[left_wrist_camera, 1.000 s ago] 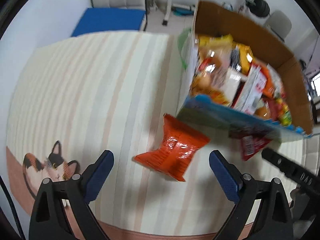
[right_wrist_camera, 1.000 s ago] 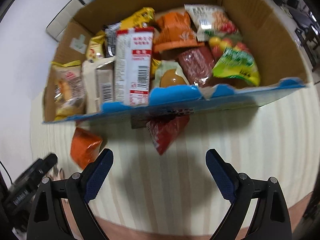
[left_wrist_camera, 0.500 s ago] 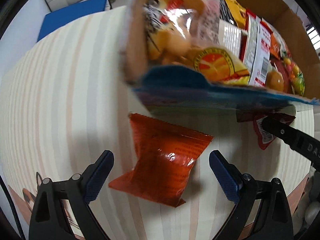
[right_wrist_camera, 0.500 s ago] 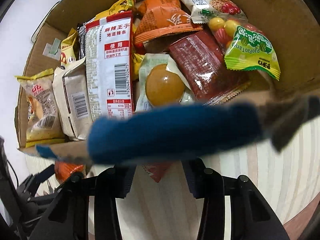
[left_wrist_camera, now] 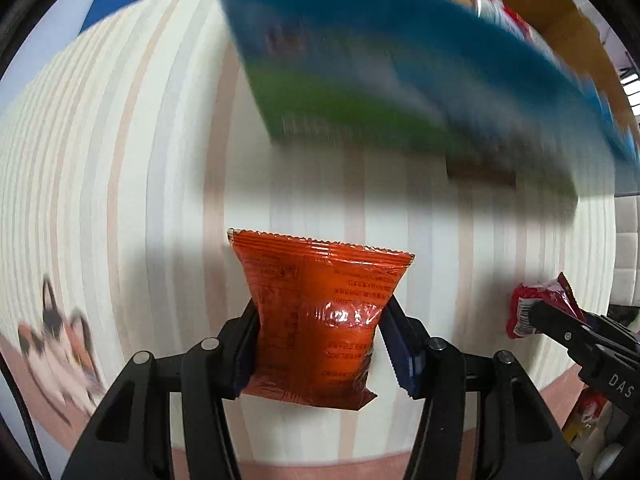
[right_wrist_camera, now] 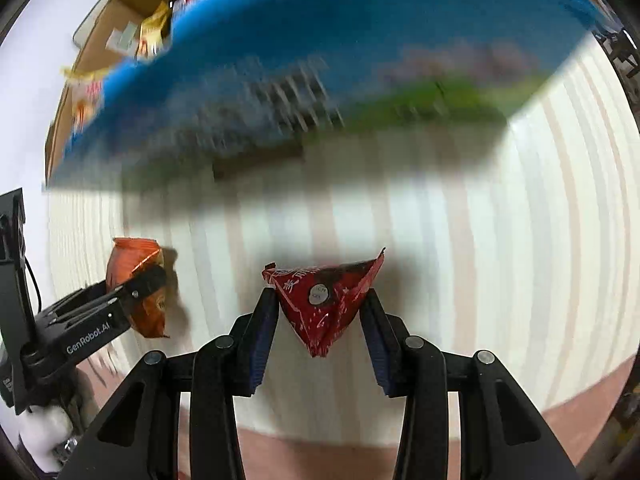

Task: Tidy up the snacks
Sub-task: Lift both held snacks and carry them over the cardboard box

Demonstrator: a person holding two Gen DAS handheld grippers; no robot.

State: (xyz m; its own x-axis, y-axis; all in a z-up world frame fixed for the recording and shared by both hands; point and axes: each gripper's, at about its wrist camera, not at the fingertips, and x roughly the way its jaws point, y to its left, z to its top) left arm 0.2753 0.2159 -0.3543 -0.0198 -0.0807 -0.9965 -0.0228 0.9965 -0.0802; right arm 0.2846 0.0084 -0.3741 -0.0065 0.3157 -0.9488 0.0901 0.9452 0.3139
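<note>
I've got both grippers down on the counter (left_wrist_camera: 120, 168) in front of the snack box (left_wrist_camera: 380, 80), each on one of the two stray packets, so this is the pick-up step of the tidy.

My left gripper (left_wrist_camera: 320, 344) has just been closing, and its blue pads now press both sides of the orange packet (left_wrist_camera: 320, 320), which stands up between them on the striped cloth. My right gripper (right_wrist_camera: 318, 328) closed a moment sooner and has narrowed to a pinch on the red packet (right_wrist_camera: 324, 300), a small triangular pouch held by its flanks. In the right wrist view the orange packet sits off to the left; in the left wrist view the red one is at the far right edge.

The box looms blurred just beyond both packets, its blue front wall higher than where I'm holding. Next, I reckon, I must lift both packets clear of the cloth, raise them above that wall, carry them forward and let go over the open top. The orange bag looks puffy and slippery, so I'd lift gently.
</note>
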